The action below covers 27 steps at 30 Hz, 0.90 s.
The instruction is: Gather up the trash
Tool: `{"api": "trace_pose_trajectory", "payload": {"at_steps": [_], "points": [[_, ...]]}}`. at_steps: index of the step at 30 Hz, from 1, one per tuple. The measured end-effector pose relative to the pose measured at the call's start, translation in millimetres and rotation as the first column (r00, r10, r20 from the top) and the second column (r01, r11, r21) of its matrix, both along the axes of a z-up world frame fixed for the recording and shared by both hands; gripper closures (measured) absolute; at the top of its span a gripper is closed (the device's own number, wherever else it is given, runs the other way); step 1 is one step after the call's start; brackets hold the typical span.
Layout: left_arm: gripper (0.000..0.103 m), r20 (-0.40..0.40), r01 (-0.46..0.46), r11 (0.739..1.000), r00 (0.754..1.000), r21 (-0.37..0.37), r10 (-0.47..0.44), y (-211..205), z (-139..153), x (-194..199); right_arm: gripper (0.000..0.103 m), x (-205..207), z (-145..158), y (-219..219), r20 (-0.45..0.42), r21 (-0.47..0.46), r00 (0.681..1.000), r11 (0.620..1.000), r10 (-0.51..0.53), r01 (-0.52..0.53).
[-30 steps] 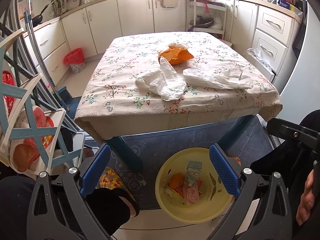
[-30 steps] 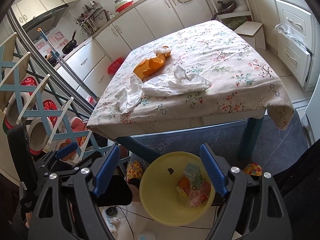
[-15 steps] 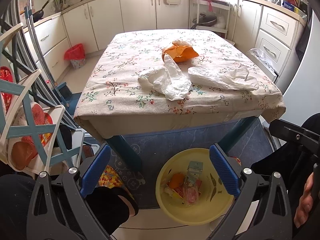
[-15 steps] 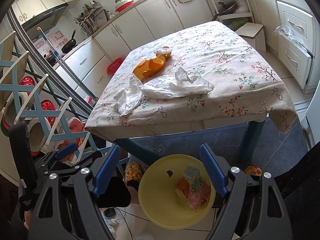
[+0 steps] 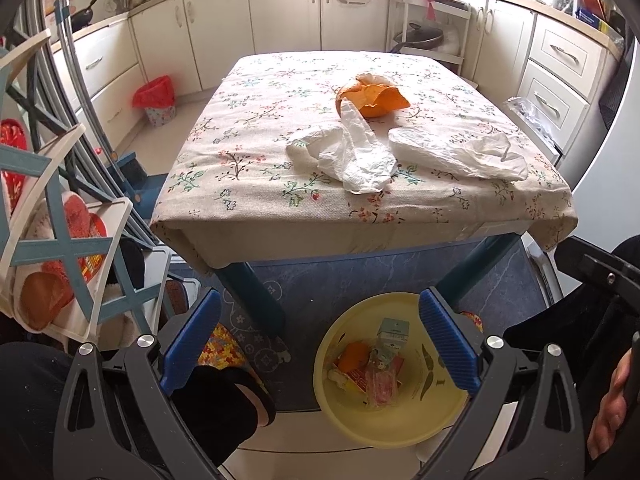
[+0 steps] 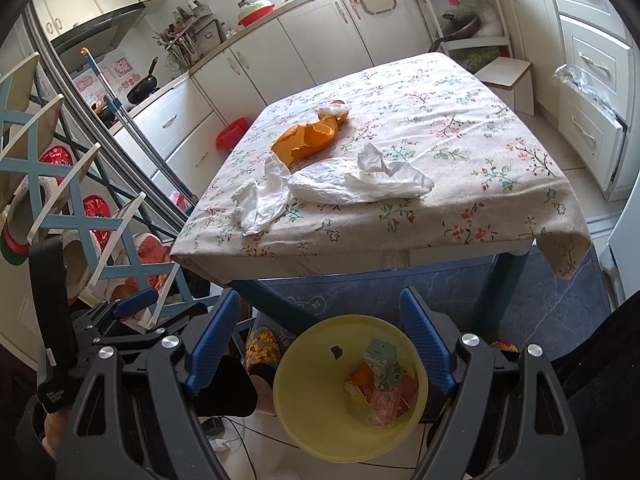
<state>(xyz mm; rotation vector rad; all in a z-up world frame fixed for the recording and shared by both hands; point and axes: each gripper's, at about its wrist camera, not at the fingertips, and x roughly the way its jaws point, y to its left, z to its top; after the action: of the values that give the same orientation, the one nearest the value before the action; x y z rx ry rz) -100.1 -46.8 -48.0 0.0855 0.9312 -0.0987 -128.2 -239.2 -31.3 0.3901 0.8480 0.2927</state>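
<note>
Nothing on the bench [image 5: 256, 128] has shifted since a second ago; both views only drifted slightly, right tongs unmoved. I count three trash items up there: two white crumpled bags, one [image 5: 352, 160] near the front edge, the other [image 5: 460, 152] just right of it, plus one orange peel [image 5: 376, 98] behind them with a small white scrap touching it. One yellow bin [image 6: 308, 420] sits on the floor below the front edge, already holding a small carton [image 6: 382, 356], an orange bit and wrappers. Left tongs [image 5: 320, 344] wide open, empty. Right tongs [image 6: 320, 344] wide open, empty.
</note>
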Motion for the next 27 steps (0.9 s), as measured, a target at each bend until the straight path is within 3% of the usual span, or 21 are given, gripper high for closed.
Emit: {"api": "trace_pose_trajectory", "payload": {"at_steps": [5, 10, 22, 24, 27], "points": [[0.008, -0.013, -0.026, 0.998, 1.0, -0.059, 0.025, 12.2, 3.3, 8.1, 0.024, 0.2, 3.7, 0.0, 0.019, -0.013, 1.0, 1.0, 0.001, -0.001], [0.008, -0.027, -0.033, 0.983, 0.999, -0.18, 0.028, 21.9, 9.8, 29.5, 0.024, 5.4, 12.8, 1.0, 0.043, -0.032, 0.999, 0.999, 0.012, -0.01], [0.008, -0.01, 0.057, 0.994, 0.998, -0.097, -0.059, -18.2, 0.2, 106.7, 0.024, 64.2, 48.3, -3.4, 0.104, -0.164, 0.99, 0.983, 0.098, -0.08], [0.013, -0.018, 0.072, 0.994, 0.997, -0.078, -0.074, -25.2, -6.1, 118.6, 0.024, 78.2, 49.4, -6.5, 0.104, -0.194, 0.989, 0.977, 0.109, -0.087], [0.038, -0.043, 0.103, 0.99, 0.993, -0.098, -0.107, -29.9, -16.8, 134.7, 0.024, 91.3, 44.2, -12.0, 0.086, -0.188, 0.991, 0.979, 0.101, -0.083]]}}
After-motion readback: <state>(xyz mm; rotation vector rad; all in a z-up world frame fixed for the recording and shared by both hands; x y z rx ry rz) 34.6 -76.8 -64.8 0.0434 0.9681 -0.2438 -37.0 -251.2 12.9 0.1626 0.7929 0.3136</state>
